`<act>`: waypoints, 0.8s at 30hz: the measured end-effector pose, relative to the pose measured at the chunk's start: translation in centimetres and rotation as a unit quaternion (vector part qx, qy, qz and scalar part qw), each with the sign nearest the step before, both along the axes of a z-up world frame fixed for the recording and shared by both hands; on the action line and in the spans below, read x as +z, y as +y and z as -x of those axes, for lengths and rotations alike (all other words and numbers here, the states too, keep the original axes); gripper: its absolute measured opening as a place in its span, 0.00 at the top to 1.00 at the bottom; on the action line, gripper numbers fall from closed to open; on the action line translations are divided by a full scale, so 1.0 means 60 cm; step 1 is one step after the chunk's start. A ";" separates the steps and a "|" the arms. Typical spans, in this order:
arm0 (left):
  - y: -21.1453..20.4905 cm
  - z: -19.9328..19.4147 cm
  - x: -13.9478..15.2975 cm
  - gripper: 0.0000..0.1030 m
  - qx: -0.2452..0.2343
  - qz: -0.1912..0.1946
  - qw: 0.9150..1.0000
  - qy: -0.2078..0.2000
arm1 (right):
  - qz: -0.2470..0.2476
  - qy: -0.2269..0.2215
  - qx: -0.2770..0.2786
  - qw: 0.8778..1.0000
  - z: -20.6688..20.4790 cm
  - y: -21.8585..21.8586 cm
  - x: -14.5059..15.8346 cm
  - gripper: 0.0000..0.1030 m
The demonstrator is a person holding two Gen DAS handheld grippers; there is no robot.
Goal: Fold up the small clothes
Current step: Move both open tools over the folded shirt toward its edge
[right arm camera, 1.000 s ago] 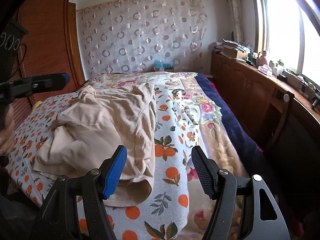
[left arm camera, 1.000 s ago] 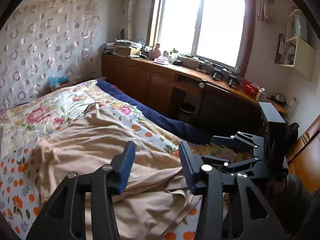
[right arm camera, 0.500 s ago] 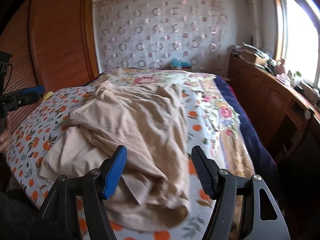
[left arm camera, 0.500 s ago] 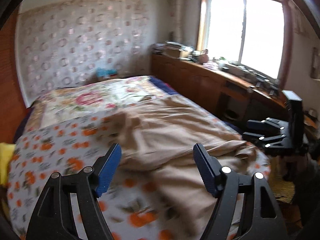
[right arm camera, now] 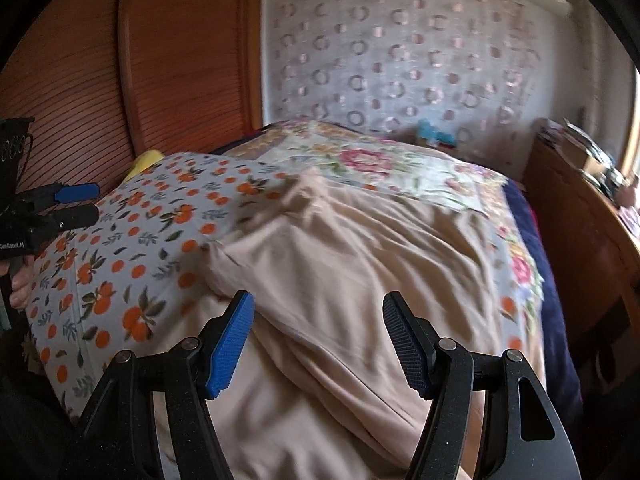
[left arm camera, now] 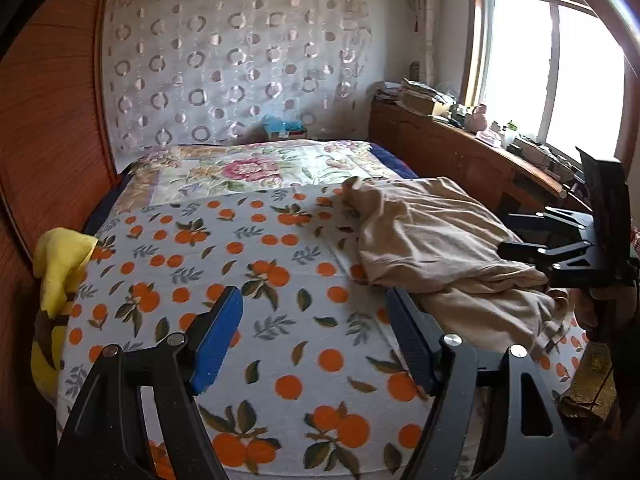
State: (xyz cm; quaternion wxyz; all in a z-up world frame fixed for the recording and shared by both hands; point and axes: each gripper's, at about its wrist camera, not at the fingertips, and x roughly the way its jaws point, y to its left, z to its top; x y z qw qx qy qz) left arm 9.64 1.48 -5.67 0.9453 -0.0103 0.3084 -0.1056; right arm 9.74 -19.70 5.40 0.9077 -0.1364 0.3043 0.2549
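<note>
A crumpled beige garment (left arm camera: 436,248) lies on the right part of the orange-print bedsheet (left arm camera: 248,280). It fills the near middle of the right wrist view (right arm camera: 360,280). My left gripper (left arm camera: 314,336) is open and empty over bare sheet, left of the garment. My right gripper (right arm camera: 318,340) is open and empty, just above the garment's near part. The right gripper shows at the right edge of the left wrist view (left arm camera: 560,240). The left gripper shows at the left edge of the right wrist view (right arm camera: 76,202).
A yellow cloth (left arm camera: 60,264) hangs at the bed's left edge by the wooden wardrobe (left arm camera: 44,120). A floral quilt (left arm camera: 256,168) covers the far bed. A cluttered wooden counter (left arm camera: 452,140) runs under the window on the right.
Both grippers have swung to the left. The left one now faces bare sheet with the garment to its right. The right one has come closer over the garment. Both stay open.
</note>
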 end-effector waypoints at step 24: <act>0.025 0.002 -0.035 0.27 0.007 0.012 1.000 0.013 | 0.101 0.066 0.102 0.987 -0.099 0.159 -0.050 0.33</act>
